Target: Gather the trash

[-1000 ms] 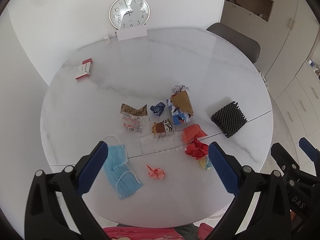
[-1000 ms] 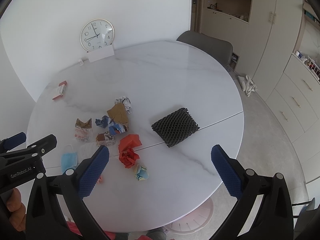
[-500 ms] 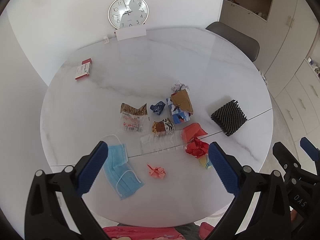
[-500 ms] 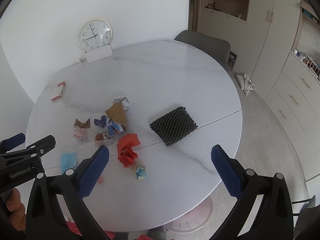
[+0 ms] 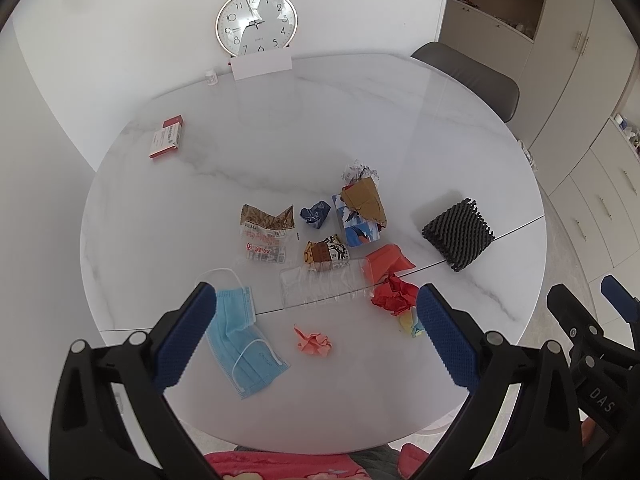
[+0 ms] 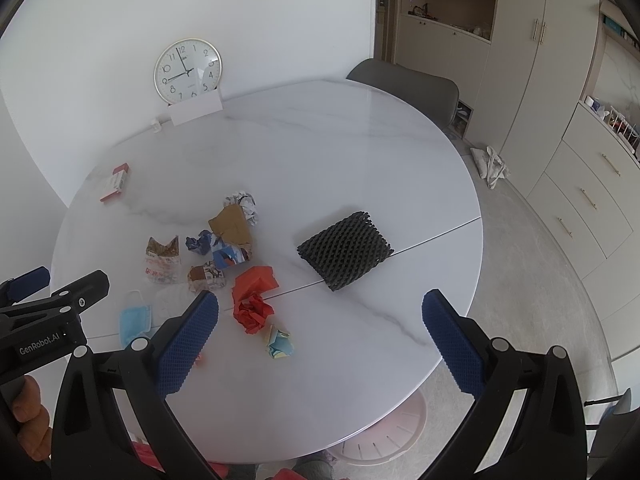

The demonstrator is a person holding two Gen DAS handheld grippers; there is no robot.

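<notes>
Both claws spread, left gripper [image 5: 316, 328] and right gripper [image 6: 320, 330] hovering: you're choosing; drop onto the near red paper [image 6: 253, 313], probably.

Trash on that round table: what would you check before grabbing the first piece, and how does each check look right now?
1. Left gripper open and empty: ok.
2. Right gripper open and empty: ok.
3. Blue face mask lies apart from the other scraps, nothing on top: ok.
4. Crumpled red paper in plain view near the right gripper: ok.
5. Pink bin under the table edge, partly hidden; whether it has room: cannot tell.
</notes>
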